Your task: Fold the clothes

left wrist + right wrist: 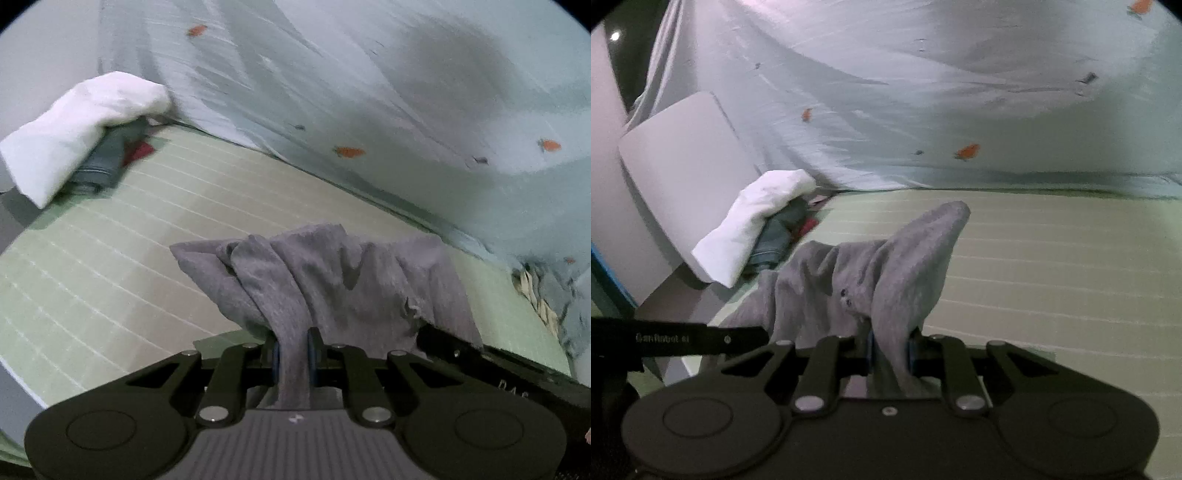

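Pale green striped mat (pixel 110 266) under a draped light-blue sheet (pixel 369 92) with orange motifs; dim light.

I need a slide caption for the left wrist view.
Left gripper clamps a grey garment above the green striped mat.

Grey garment (pixel 332 280): soft, matt knit cloth.
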`<move>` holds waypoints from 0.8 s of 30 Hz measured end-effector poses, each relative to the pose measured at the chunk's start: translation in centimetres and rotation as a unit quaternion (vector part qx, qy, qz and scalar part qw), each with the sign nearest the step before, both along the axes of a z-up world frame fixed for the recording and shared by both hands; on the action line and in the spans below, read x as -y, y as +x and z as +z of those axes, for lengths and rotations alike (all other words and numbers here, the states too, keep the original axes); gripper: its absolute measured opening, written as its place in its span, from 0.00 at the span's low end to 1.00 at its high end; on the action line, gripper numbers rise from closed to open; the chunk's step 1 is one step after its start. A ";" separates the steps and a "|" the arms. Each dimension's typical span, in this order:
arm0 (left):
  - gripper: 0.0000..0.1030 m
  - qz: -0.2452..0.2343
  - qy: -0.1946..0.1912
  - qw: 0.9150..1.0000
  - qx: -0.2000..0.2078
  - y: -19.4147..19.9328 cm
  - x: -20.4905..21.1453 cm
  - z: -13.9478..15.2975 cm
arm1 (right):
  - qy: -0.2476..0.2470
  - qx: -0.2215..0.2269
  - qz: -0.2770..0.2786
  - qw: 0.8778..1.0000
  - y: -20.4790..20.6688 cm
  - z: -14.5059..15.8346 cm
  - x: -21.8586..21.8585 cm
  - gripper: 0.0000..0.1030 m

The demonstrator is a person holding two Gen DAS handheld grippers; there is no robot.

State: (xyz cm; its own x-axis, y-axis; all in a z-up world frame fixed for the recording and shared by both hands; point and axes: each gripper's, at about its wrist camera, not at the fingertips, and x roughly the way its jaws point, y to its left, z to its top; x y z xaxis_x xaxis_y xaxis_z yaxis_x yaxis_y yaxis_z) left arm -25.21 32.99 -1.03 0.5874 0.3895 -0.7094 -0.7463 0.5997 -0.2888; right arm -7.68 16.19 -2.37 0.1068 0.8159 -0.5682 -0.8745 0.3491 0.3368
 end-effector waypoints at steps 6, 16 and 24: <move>0.15 0.014 0.016 1.000 0.019 -4.5 -4.9 1.5 | 0.025 0.029 -0.003 0.999 -4.6 1.4 -5.8 0.17; 0.15 0.013 0.096 0.994 0.048 -11.1 -19.8 5.9 | 0.086 0.044 0.009 0.995 -10.6 4.1 -21.5 0.17; 0.15 0.052 0.168 0.983 0.052 -13.2 -33.6 11.3 | 0.138 0.024 0.021 0.990 -13.1 7.0 -36.1 0.18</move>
State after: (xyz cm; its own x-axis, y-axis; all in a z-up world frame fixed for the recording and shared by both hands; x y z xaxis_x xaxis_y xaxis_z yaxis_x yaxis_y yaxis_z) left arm -38.43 66.58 10.23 0.5949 0.6534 -0.4683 -0.7852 0.5970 -0.1645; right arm -20.81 52.27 4.59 0.0902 0.9436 -0.3184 -0.9033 0.2122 0.3728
